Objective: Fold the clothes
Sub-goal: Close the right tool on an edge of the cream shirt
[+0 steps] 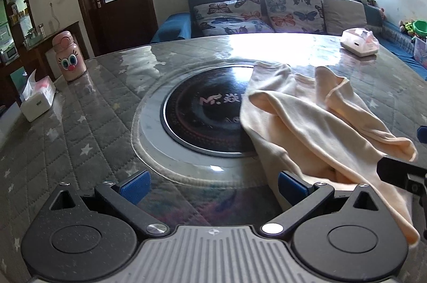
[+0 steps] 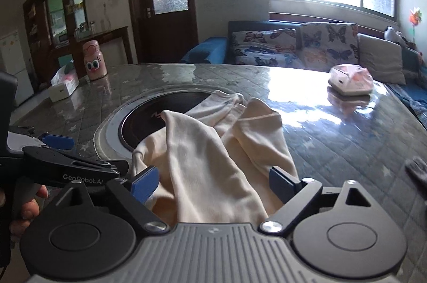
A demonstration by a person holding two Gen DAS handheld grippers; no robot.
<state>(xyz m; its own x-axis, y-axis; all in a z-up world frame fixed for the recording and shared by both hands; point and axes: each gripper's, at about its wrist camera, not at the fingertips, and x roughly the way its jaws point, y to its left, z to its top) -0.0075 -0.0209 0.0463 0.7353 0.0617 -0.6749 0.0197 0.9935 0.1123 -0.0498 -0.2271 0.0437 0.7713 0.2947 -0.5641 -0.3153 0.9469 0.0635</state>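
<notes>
One garment (image 1: 307,122), one bottle (image 1: 70,57), two tissue boxes (image 1: 37,101) (image 1: 359,42), one hob (image 1: 205,109), three cushions (image 1: 292,9), two tongs (image 1: 212,185) (image 2: 213,183).

Round table (image 1: 88,128), grey star-quilted cover under glossy clear sheet. Black induction cooktop (image 1: 202,109) set in centre. Cream garment (image 1: 307,122) crumpled, partly over cooktop's right side. Pink cartoon-face bottle (image 1: 70,56) and white tissue box (image 1: 37,98) at left edge. Pink-white tissue pack (image 1: 359,42) far right.
</notes>
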